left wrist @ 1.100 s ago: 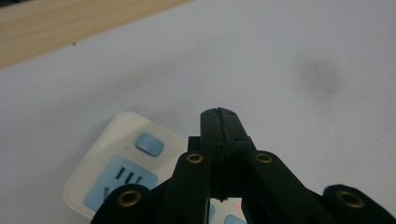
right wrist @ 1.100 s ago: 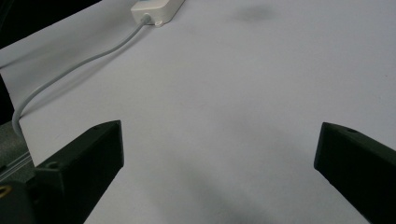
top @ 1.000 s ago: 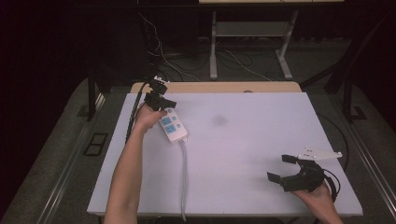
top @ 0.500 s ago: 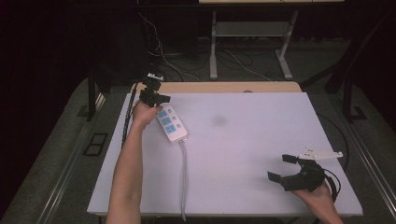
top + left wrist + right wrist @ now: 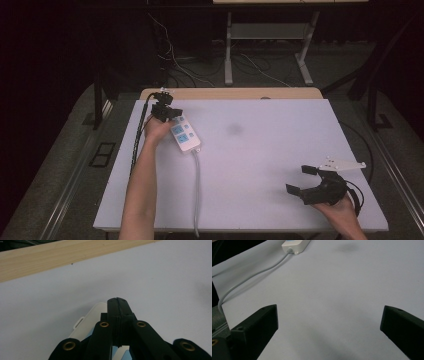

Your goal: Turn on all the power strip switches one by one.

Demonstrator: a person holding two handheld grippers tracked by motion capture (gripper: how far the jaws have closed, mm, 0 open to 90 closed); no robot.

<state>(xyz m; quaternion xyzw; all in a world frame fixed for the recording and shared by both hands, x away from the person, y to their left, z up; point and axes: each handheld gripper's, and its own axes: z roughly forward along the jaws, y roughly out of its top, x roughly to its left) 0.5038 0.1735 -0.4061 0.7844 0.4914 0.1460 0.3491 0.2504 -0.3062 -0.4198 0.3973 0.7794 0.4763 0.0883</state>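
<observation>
Nearest the camera in the high view, at about 5 o'clock on the white table [image 5: 260, 200], sits the right gripper [image 5: 301, 180], one of two grippers present. A hand [image 5: 340, 212] holds it from behind, and its grey three-cornered plate [image 5: 342, 164] projects toward 3 o'clock. Its two black jaws stand wide apart and hold nothing; in the right gripper view they frame bare tabletop, one jaw at each lower corner.

One power strip [image 5: 184, 132] lies on the table at about 10 o'clock, well apart from the right gripper. It is white with two blue socket panels on its top face. Its long axis runs roughly from 11 o'clock to 5 o'clock. The cord end points toward 5 o'clock, and one grey cord [image 5: 197, 195] leaves that end and trails down to the table's near edge. In the right gripper view the cord end of the strip [image 5: 295, 245] appears at the top, with the cord [image 5: 249, 277] curving off to the left.

One left gripper [image 5: 165, 111] is at the strip's far end, held by the left hand [image 5: 156, 131]. In the left gripper view its jaws are pressed fully together, tips meeting above the strip's rounded white end [image 5: 92, 317]; nothing is seen between them.

One dark smudge [image 5: 234, 130] marks the table near its centre. Beyond the far edge runs one wooden strip [image 5: 230, 93].
</observation>
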